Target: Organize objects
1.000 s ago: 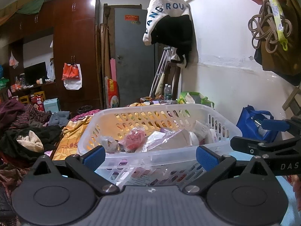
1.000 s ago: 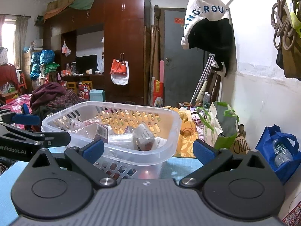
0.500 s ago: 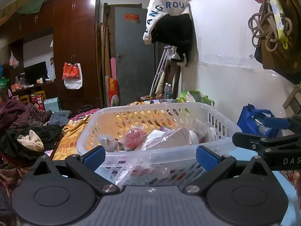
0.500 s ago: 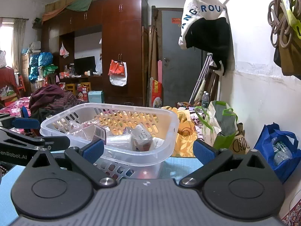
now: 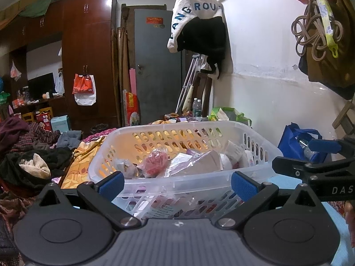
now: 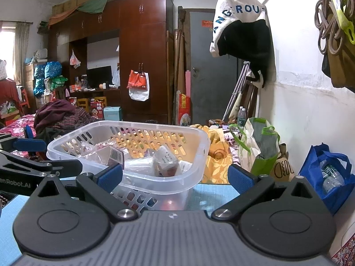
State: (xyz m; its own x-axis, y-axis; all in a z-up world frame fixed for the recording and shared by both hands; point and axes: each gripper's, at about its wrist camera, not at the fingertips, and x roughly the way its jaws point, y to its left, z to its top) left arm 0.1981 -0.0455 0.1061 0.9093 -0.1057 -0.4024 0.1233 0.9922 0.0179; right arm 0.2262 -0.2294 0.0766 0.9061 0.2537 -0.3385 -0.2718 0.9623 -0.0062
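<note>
A translucent white plastic basket (image 5: pixel 199 178) stands on a light blue tabletop (image 6: pixel 206 194) straight ahead. It holds several small packets, among them a red item in clear wrap (image 5: pixel 155 163) and a small printed box (image 6: pixel 165 160). My left gripper (image 5: pixel 177 185) is open and empty, just short of the basket's near wall. My right gripper (image 6: pixel 175 178) is open and empty, in front of the basket's right corner (image 6: pixel 199 155). The right gripper also shows at the right edge of the left wrist view (image 5: pixel 315 166).
A white wall runs along the right. A blue bag with bottles (image 6: pixel 328 177) and a green-handled bag (image 6: pixel 259 148) sit by it. Piles of clothes (image 5: pixel 33 155) lie to the left. A brown wardrobe (image 6: pixel 142 66) and grey door (image 5: pixel 155 66) stand at the back.
Both views have risen slightly, so the basket sits a little lower in frame. Both grippers stay open and empty.
</note>
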